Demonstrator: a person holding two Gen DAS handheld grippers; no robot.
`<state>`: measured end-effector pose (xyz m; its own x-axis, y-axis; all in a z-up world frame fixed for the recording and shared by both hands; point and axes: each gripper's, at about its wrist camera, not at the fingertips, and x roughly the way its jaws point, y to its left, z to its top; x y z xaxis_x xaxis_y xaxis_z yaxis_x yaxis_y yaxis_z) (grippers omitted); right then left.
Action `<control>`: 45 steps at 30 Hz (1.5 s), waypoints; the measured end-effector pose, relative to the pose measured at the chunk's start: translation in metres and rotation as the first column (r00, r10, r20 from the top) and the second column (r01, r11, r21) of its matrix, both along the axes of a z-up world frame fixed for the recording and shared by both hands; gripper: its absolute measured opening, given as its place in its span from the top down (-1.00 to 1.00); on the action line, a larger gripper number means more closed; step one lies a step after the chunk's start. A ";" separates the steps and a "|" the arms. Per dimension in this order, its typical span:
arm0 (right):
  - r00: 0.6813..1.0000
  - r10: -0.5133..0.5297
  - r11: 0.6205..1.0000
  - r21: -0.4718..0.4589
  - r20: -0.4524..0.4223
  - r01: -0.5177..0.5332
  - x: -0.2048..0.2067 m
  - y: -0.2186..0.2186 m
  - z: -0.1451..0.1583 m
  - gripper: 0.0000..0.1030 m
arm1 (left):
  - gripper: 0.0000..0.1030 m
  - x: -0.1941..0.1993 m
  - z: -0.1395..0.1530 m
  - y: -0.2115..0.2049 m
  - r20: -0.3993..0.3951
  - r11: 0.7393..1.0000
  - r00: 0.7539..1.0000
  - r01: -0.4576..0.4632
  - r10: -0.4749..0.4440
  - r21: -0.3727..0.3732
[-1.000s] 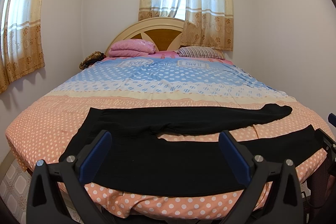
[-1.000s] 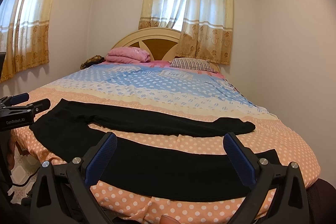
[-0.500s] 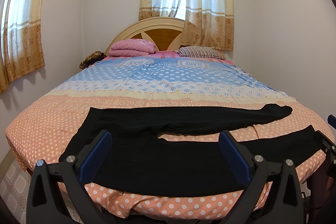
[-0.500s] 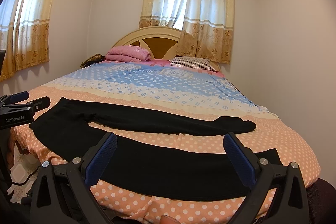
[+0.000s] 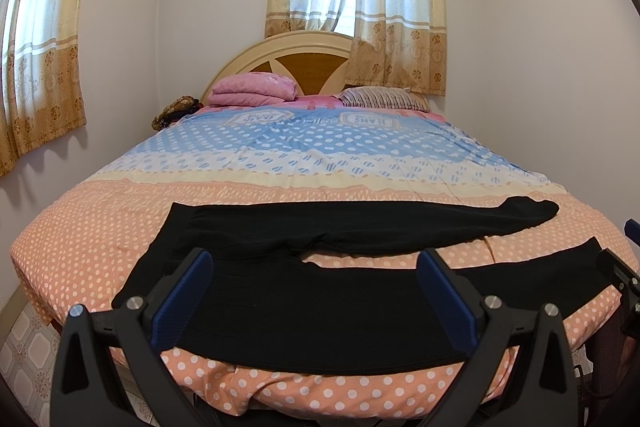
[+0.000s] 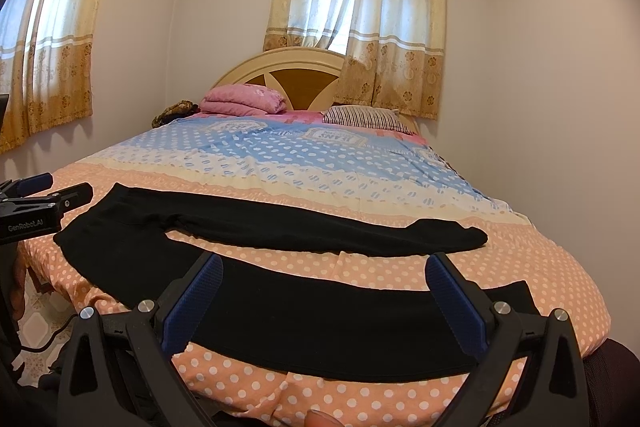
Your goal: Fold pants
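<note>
Black pants (image 5: 320,303) lie flat across the foot of the bed, waist at the left, both legs stretching right and spread apart. They also show in the right wrist view (image 6: 320,323). My left gripper (image 5: 314,267) is open and empty, held above the near leg by the waist end. My right gripper (image 6: 324,267) is open and empty, held above the near leg toward its cuff end. The left gripper also shows at the left edge of the right wrist view (image 6: 48,195). Neither gripper touches the pants.
The bed (image 5: 100,235) has a peach and blue polka-dot cover. A folded pink blanket (image 5: 256,91) and a striped pillow (image 5: 380,97) lie at the headboard. Walls stand close on the left and right. Tiled floor (image 5: 24,339) lies beside the bed.
The right wrist view has shifted slightly, with the bed a little lower in view. The pants and the left gripper have not moved.
</note>
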<state>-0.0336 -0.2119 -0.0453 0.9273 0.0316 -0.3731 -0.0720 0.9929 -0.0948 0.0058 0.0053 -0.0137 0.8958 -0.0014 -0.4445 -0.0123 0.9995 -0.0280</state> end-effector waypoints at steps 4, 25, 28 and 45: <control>1.000 0.000 1.000 0.002 -0.003 0.000 0.000 -0.001 -0.001 -0.98 | -1.00 0.000 -0.002 0.001 -0.003 1.000 1.000 0.001 -0.001 0.002; 0.998 -0.020 0.999 -0.035 -0.060 0.018 0.023 -0.004 -0.022 -0.98 | -1.00 0.055 -0.018 0.036 -0.069 0.995 0.996 -0.045 0.051 0.095; 0.995 -0.032 0.999 -0.035 -0.093 0.029 0.032 -0.010 -0.031 -0.98 | -1.00 0.084 -0.025 0.068 -0.081 0.979 0.991 -0.091 0.107 0.182; 0.960 -0.077 0.991 0.087 -0.270 0.104 0.118 -0.084 -0.057 -0.97 | -0.83 0.250 -0.096 0.224 -0.401 0.986 0.901 -0.145 0.165 0.081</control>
